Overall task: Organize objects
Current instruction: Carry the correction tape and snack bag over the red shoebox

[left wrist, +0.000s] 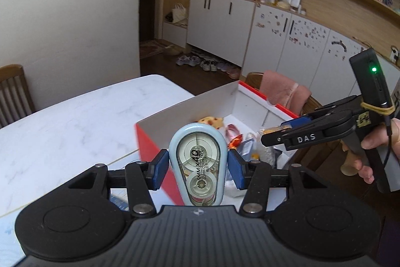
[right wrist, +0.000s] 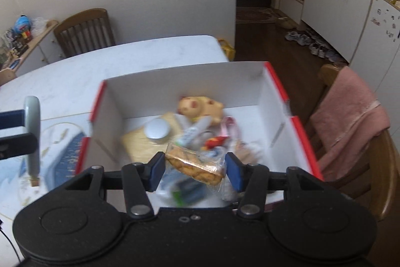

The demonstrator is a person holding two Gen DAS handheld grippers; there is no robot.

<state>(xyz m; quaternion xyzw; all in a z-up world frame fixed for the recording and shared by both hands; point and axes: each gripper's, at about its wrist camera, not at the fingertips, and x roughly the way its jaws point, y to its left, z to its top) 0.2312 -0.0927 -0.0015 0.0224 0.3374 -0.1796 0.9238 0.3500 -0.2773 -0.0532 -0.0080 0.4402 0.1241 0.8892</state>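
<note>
- A white marble table [left wrist: 75, 116] carried a red-edged box [right wrist: 262, 81], already cluttered.
- The correction tape [left wrist: 197, 164] was clamped in the left gripper [left wrist: 197, 167], short of the box's near wall at 12 o'clock; a clipped rim was likely.
- A snack packet [right wrist: 195, 164] was pinched by the right gripper [right wrist: 195, 172] above the box; its slick wrapper could slip.

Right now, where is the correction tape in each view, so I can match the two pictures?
Left wrist view: the correction tape is at lower centre, flat side to the camera, between the left gripper's blue pads.
Right wrist view: the tape is at the far left edge, seen edge-on, beside the box.
Shared landmark: the red-and-white box on the table; the tape is just outside its left wall.
</note>
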